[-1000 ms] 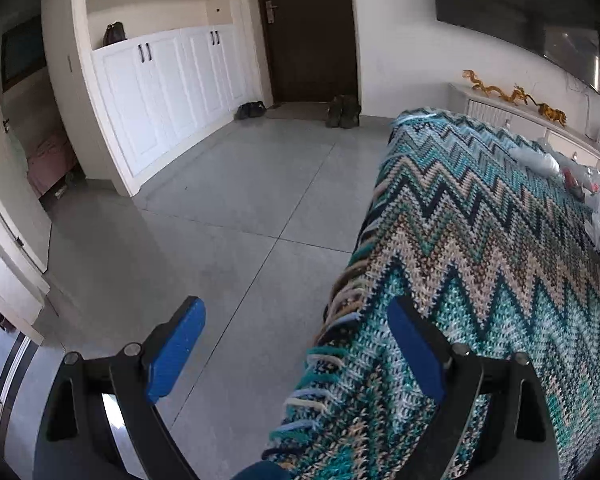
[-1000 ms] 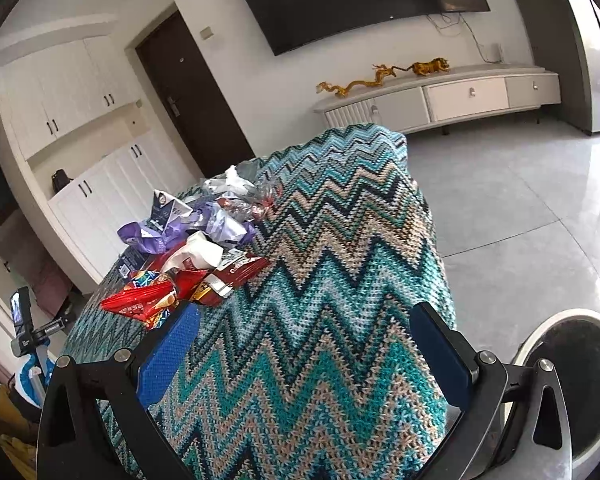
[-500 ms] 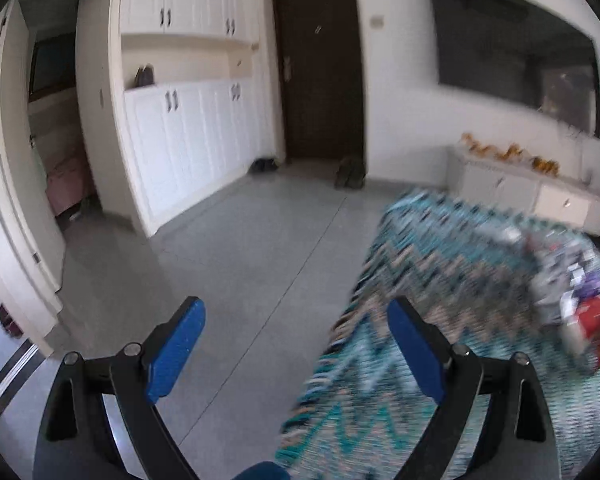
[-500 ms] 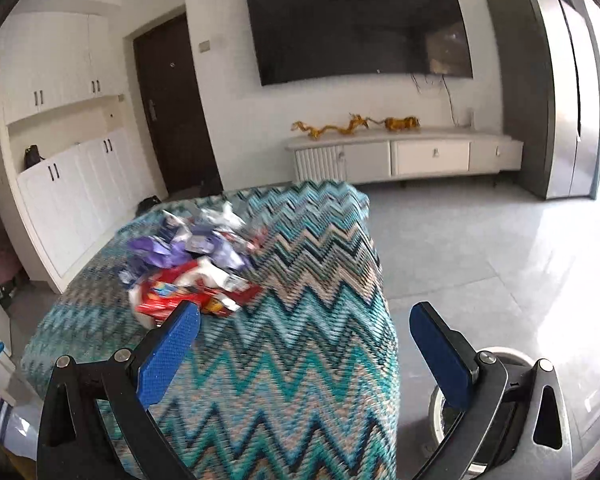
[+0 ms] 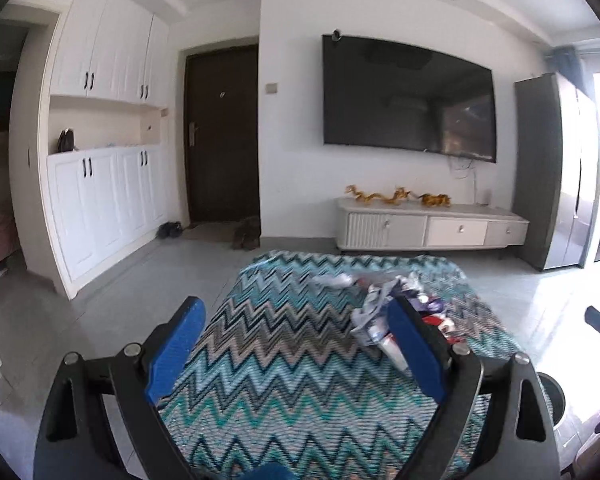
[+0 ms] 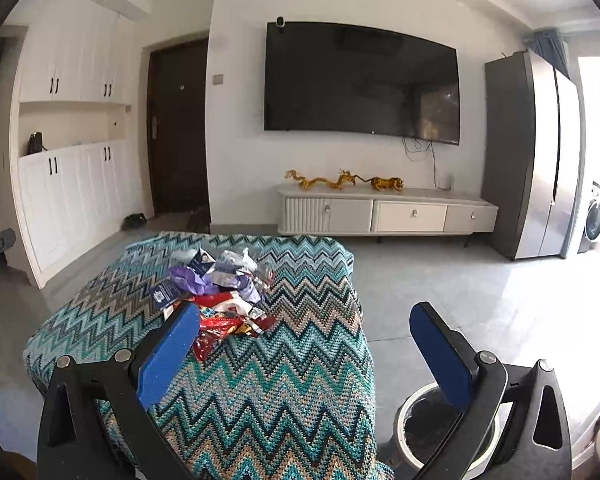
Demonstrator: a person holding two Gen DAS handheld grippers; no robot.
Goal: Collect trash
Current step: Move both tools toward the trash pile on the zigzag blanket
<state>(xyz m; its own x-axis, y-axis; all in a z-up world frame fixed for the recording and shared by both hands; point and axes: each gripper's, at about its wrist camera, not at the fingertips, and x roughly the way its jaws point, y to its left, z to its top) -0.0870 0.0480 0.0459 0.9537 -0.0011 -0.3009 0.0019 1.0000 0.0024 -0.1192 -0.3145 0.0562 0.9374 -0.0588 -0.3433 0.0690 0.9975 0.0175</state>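
Observation:
A pile of crumpled wrappers point(image 6: 220, 292), red, purple, white and dark blue, lies on a table covered by a zigzag knit cloth point(image 6: 284, 392). The pile also shows in the left wrist view point(image 5: 380, 312), partly behind the right finger. My right gripper point(image 6: 304, 356) is open and empty, above the near end of the table, its left finger point(image 6: 168, 356) just short of the red wrappers. My left gripper point(image 5: 296, 352) is open and empty above the cloth point(image 5: 284, 396). A round bin with a white rim point(image 6: 424, 424) stands on the floor at the table's right.
A white TV cabinet point(image 6: 388, 212) with gold figurines stands against the far wall under a large TV point(image 6: 360, 84). A tall grey fridge point(image 6: 532, 156) is at the right, white cupboards point(image 6: 72, 192) and a dark door point(image 6: 176, 128) at the left. Grey tiled floor surrounds the table.
Both grippers have risen and tilted up to face the TV wall. The left one swung right, from over the floor and table edge to above the cloth. Both stayed open.

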